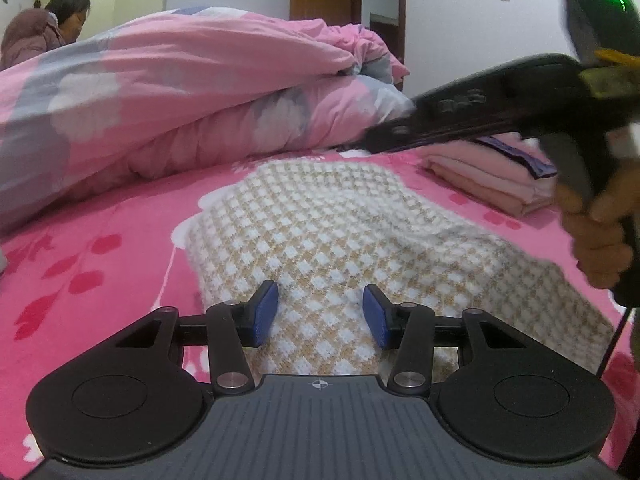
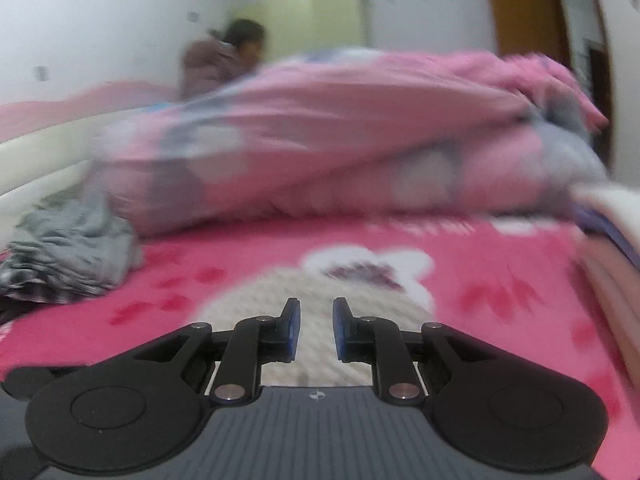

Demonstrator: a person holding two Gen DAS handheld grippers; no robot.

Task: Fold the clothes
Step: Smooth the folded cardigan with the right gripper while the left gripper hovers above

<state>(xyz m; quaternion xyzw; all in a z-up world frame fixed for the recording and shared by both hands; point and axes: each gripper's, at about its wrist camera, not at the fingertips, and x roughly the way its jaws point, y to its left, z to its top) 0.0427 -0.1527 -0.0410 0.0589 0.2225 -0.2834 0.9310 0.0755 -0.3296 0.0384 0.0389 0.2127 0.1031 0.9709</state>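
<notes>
A white and tan checked knit garment (image 1: 340, 232) lies folded on the pink bed sheet (image 1: 100, 248). My left gripper (image 1: 319, 314) is open and empty, low over the garment's near edge. My right gripper (image 2: 316, 328) is open and empty, just above the same garment (image 2: 320, 300), which looks blurred. In the left wrist view the right gripper's body (image 1: 520, 104) is held in a hand at the upper right, above the garment's far right side.
A bulky pink floral duvet (image 1: 180, 92) lies across the back of the bed. A stack of folded pink clothes (image 1: 492, 176) sits at the right. A grey crumpled garment (image 2: 68, 248) lies at the left. A person (image 1: 48, 28) sits behind the duvet.
</notes>
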